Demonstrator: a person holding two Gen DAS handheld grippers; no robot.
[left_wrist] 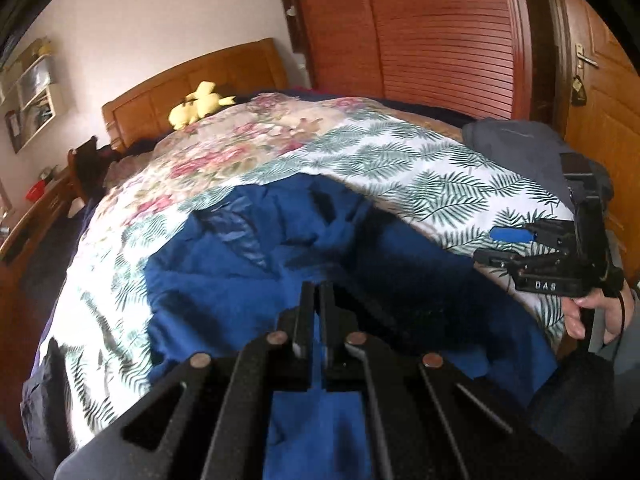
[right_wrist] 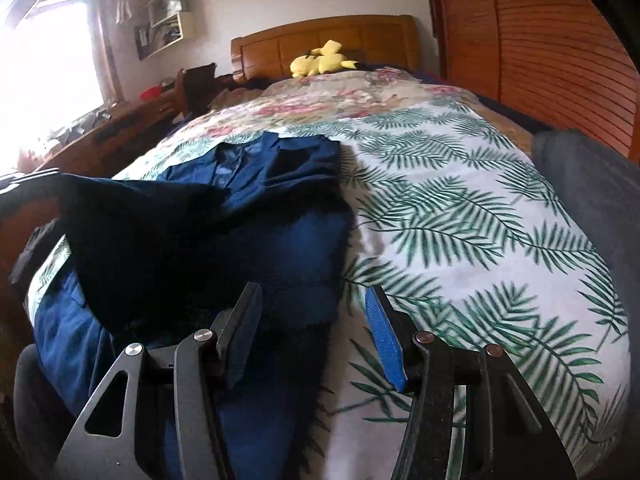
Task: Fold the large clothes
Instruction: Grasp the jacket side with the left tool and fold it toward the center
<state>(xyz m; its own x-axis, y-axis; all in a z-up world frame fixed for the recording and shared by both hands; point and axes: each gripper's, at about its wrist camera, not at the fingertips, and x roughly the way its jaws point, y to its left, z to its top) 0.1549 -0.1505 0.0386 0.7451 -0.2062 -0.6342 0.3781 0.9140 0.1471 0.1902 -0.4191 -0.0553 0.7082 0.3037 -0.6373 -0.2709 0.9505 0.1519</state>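
While the left claw (left_wrist: 318,300) is sitting nearly shut w/ only a slit between its jaws, I can't tell if it's pinching the shirt (left_wrist: 304,248) under it. Right claw (right_wrist: 312,312) is hanging wide open, gripping nothing, over the shirt's right edge. Shirt is lying rumpled on the bed (right_wrist: 460,208). Judgement: right should be biting that edge low, then both lifting evenly & folding across, keeping cloth taut.
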